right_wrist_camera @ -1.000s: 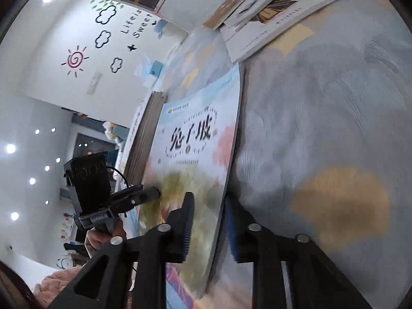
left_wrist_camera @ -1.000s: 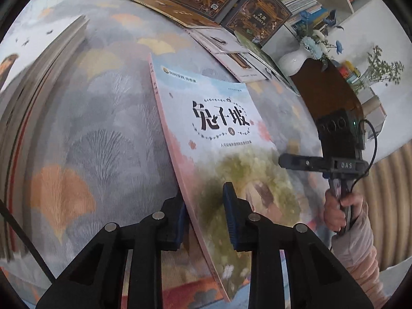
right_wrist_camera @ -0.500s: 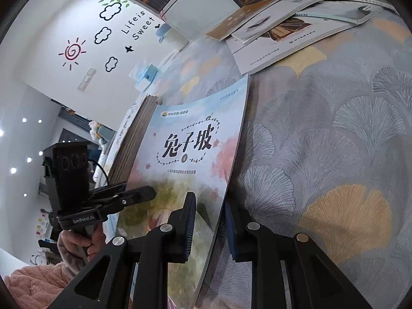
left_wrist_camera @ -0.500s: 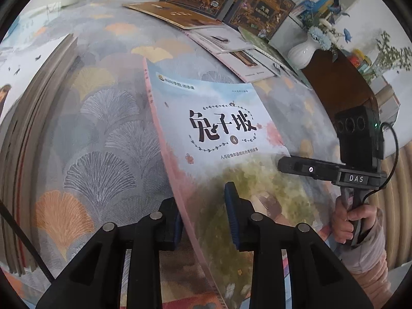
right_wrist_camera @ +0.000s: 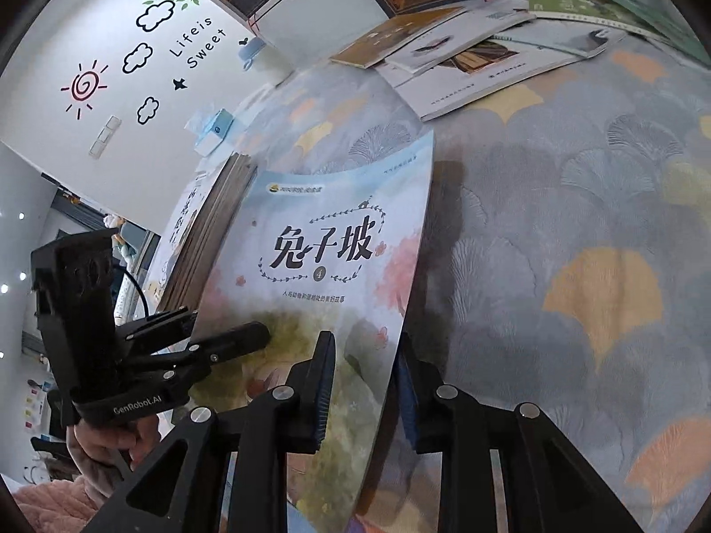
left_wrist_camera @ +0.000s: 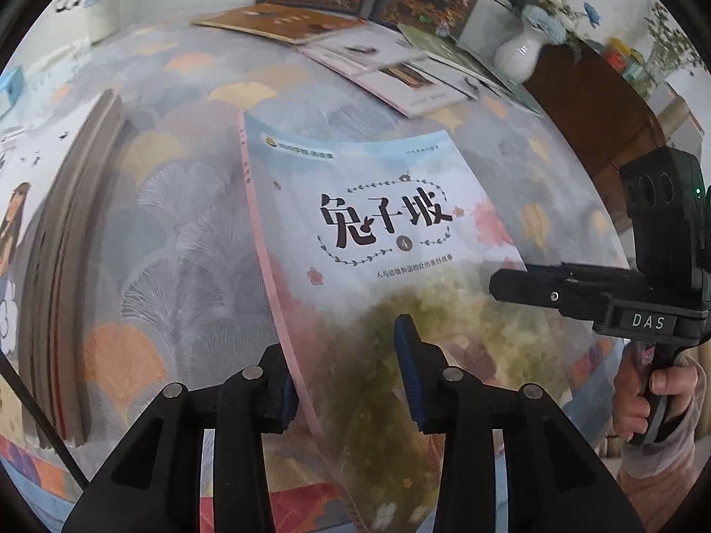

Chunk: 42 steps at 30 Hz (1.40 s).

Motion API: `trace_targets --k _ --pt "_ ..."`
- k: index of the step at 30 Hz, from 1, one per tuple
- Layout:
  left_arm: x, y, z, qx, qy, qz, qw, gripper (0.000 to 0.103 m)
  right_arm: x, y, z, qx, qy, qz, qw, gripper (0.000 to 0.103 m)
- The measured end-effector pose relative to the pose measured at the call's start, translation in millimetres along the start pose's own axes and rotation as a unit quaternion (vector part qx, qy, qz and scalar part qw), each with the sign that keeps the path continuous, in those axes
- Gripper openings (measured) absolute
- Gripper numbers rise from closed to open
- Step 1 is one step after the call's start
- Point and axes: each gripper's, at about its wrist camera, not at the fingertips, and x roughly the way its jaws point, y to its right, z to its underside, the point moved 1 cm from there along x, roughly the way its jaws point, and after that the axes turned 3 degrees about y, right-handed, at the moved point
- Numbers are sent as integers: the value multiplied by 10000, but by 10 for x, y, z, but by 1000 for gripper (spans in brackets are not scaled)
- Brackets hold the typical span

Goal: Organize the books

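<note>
Jaws of both grippers just opened, book (left_wrist_camera: 391, 222) edges between them

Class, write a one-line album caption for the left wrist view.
Both grippers, left and right, have just loosened around a pastel book.

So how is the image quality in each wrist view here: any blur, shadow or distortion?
Left wrist view: heavy fisheye bending; the scattered books at the top are motion-smeared, while the pastel book title stays readable. Right wrist view: sharper overall, same curved edges; that book casts a soft shadow on the patterned cloth.
</note>
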Motion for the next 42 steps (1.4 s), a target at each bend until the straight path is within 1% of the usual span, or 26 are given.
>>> trace_targets --k 2,5,12,15,22,27,32,36,42 --pt "-34 32 4 100 20 -22 9999 34 -25 -51 28 -94 13 63 9999 27" --pt "-97 65 -6 202 122 -125 9996 34 -83 -104 48 -67 18 -43 10000 27" --pt "-252 55 -23 328 234 -65 9992 34 -233 -324 68 -385 178 5 9991 26" --pt "-317 37 -33 327 305 -17 9990 34 -254 -420 60 -534 218 107 9983 26" --pt "-427 -50 -10 324 383 -9 9987 34 -241 -551 60 -660 279 -7 9974 26" --pt "-514 -129 23 282 434 -48 9986 34 -170 -672 82 -882 280 27 9957 26" --pt "-639 -195 12 305 558 -20 9980 34 -170 -809 27 -1013 383 31 9941 26" --pt "-758 -252 -26 364 646 4 9973 34 -198 -926 -28 -1096 451 -48 9929 26" --pt "-1012 -417 -171 479 822 33 9955 34 -208 -1204 -183 -1288 618 -175 9896 26"
